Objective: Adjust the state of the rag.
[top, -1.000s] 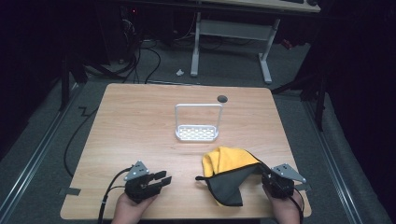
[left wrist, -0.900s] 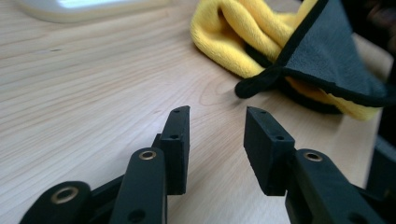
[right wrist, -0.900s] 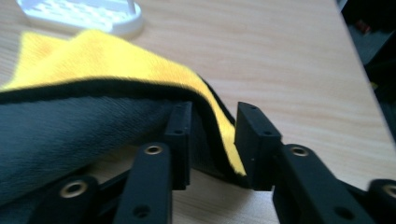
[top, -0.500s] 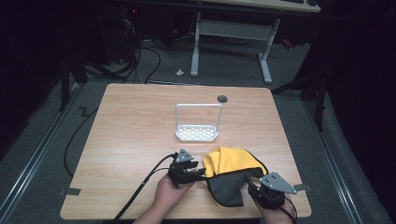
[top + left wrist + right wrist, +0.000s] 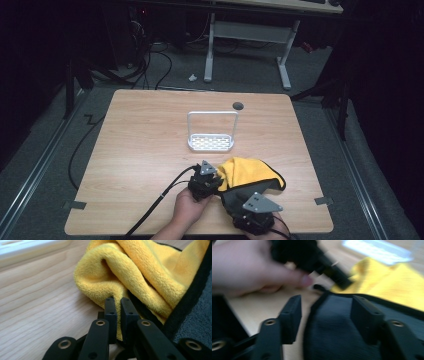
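A yellow and grey cloth (image 5: 250, 175) is bunched near the table's (image 5: 140, 150) near edge, right of centre. Its yellow fold is pinched between the nearly closed jaws of the left gripper (image 5: 118, 305). The right gripper (image 5: 325, 311) is held wide over the grey edge. A white rack (image 5: 211, 132) stands farther off.

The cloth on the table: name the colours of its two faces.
The cloth is yellow on one face, dark grey on the other; the left gripper view shows it best.
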`<action>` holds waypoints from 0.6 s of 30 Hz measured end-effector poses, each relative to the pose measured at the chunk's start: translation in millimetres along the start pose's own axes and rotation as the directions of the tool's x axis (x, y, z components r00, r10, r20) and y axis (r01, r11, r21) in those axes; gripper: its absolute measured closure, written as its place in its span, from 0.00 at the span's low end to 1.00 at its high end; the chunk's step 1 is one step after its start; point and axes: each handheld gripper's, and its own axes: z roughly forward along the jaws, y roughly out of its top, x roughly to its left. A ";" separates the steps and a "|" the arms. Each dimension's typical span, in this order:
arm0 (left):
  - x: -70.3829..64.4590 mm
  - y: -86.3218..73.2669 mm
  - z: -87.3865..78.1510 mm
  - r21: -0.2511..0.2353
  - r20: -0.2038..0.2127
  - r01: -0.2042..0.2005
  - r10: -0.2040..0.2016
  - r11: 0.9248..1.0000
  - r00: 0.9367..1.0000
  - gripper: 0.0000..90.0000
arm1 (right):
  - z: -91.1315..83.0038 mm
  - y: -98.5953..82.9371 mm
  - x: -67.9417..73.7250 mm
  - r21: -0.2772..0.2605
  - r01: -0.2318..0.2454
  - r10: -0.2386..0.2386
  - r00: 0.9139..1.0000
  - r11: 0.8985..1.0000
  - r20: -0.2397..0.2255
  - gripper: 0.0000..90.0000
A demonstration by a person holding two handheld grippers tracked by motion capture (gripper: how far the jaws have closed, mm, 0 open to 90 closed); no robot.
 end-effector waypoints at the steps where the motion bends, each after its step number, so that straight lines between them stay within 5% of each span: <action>1: 1.8 0.0 -3.3 -0.009 0.000 -0.001 0.001 1.000 1.000 0.94 | 5.1 0.0 5.7 0.024 0.030 -0.030 1.000 0.999 -0.002 0.46; 2: 3.5 -0.1 -6.9 -0.016 -0.001 0.003 -0.003 1.000 1.000 0.94 | 10.3 -0.7 10.2 0.055 0.066 -0.066 0.998 0.996 0.013 0.50; 4: 7.9 -0.7 -14.4 -0.032 -0.004 0.012 -0.012 0.999 1.000 0.94 | 16.6 -2.7 14.5 0.108 0.122 -0.129 0.990 0.987 0.063 0.76; 6: 13.5 -2.4 -22.8 -0.045 -0.003 0.018 -0.018 0.999 1.000 0.94 | 11.6 -2.3 11.7 0.082 0.113 -0.121 0.987 0.990 0.104 0.96; 13: 38.5 -13.9 -57.9 -0.083 -0.026 0.040 -0.042 0.996 0.999 0.94 | -25.4 1.6 -19.0 -0.060 0.029 -0.015 0.974 0.998 0.228 0.98; 18: 56.2 -21.7 -90.7 -0.100 -0.063 0.031 -0.037 0.994 0.997 0.94 | -44.6 -6.2 -54.3 -0.110 -0.055 0.089 0.937 0.992 0.339 0.98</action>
